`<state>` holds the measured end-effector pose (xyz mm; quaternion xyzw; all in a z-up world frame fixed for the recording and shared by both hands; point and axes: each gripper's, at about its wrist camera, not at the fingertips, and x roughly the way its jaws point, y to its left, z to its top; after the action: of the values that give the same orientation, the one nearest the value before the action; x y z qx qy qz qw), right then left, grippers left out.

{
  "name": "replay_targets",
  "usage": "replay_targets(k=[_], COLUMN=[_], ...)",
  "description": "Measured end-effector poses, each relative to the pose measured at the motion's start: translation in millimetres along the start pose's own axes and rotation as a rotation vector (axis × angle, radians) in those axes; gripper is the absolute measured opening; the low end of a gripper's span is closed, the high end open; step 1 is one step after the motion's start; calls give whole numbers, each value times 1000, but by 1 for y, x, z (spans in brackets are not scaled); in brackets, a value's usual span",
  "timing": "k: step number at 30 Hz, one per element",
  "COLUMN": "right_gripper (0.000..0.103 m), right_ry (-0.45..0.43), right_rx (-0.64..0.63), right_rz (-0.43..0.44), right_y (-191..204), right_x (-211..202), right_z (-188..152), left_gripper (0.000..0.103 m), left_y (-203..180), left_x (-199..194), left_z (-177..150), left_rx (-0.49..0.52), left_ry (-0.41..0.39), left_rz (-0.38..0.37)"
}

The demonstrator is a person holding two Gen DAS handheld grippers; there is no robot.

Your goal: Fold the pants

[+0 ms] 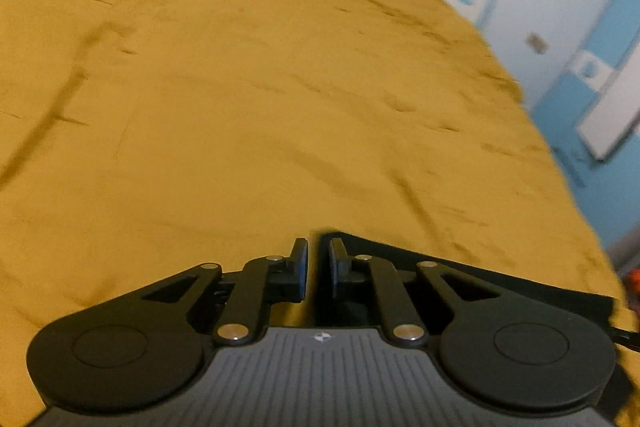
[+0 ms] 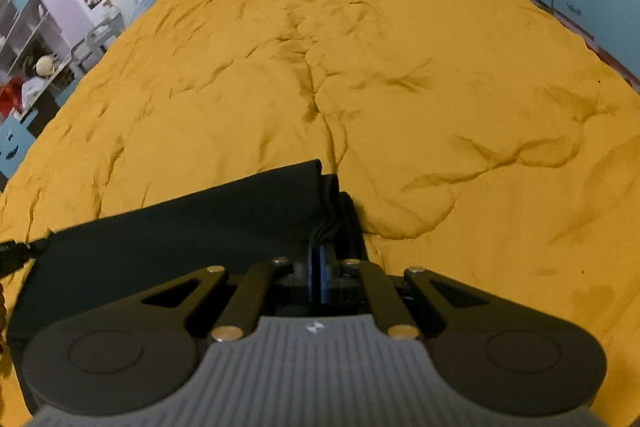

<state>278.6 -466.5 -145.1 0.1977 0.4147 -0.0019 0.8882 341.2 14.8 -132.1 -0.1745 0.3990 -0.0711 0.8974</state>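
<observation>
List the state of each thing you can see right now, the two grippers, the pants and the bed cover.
Left gripper: fingers nearly shut on a corner of the black pants.
Right gripper: fingers shut on a bunched edge of the pants.
Black pants: lying on the cover, stretched between both grippers.
Yellow bed cover: spread out, wrinkled.

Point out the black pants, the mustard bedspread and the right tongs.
black pants (image 2: 180,227), right wrist view, flat upper panel.
mustard bedspread (image 2: 440,67), right wrist view, wrinkled middle.
right tongs (image 2: 320,279), right wrist view, between the closed blue pads.
</observation>
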Motion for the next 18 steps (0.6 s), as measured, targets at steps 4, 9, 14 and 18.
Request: replay_targets(k=[4, 9, 14, 18], right_gripper=[17, 17, 22, 22], right_ry=[-17, -65, -83, -111], right_rx=[43, 96, 43, 22], right_rz=[-68, -12, 10, 7], right_y=[-5, -4, 21, 39], right_x=[-8, -40, -62, -68], right_z=[1, -11, -40, -69], left_gripper=[13, 52, 66, 69], left_y=[17, 12, 24, 31], left_x=[-23, -60, -77, -73], left_z=[3, -10, -32, -51], left_rx=[-89, -64, -165, -269], left_ry=[17, 84, 155, 187], left_rz=[-22, -89, -190, -259])
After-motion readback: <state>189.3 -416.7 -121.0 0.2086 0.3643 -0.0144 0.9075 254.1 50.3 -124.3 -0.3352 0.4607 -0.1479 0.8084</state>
